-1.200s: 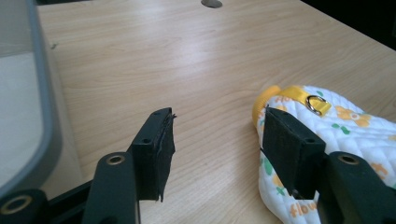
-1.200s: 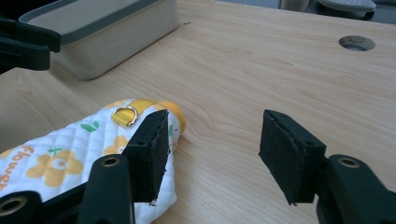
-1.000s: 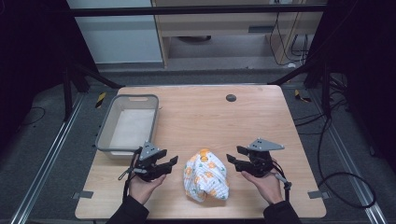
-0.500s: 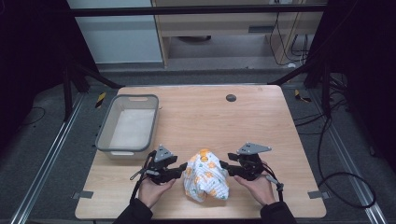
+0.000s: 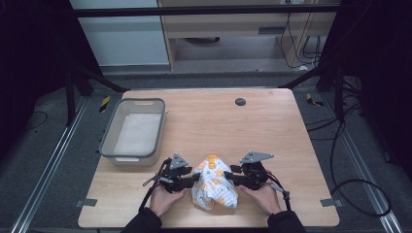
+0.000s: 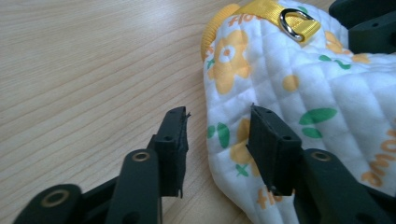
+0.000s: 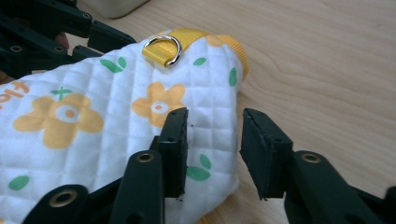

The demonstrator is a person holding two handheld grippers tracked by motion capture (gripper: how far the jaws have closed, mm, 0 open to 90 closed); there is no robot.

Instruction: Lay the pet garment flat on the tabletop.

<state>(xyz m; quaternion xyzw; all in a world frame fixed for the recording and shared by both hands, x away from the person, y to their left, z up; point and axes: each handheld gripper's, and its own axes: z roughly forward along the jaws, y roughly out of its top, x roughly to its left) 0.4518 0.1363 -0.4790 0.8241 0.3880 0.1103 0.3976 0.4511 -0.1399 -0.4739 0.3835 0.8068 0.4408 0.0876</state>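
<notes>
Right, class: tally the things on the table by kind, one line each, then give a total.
Quilted flowered garment: 1
Grey bin: 1
Handheld grippers, left gripper and right gripper: 2
Dark round disc: 1
Total: 5

You get an evenly lit table (image 5: 272, 126) in the high view's centre, dark surroundings along both edges, soft shadows, slight overall softness. Your gripper views are bright, sharp mid-frame, blurred along the bottom.
</notes>
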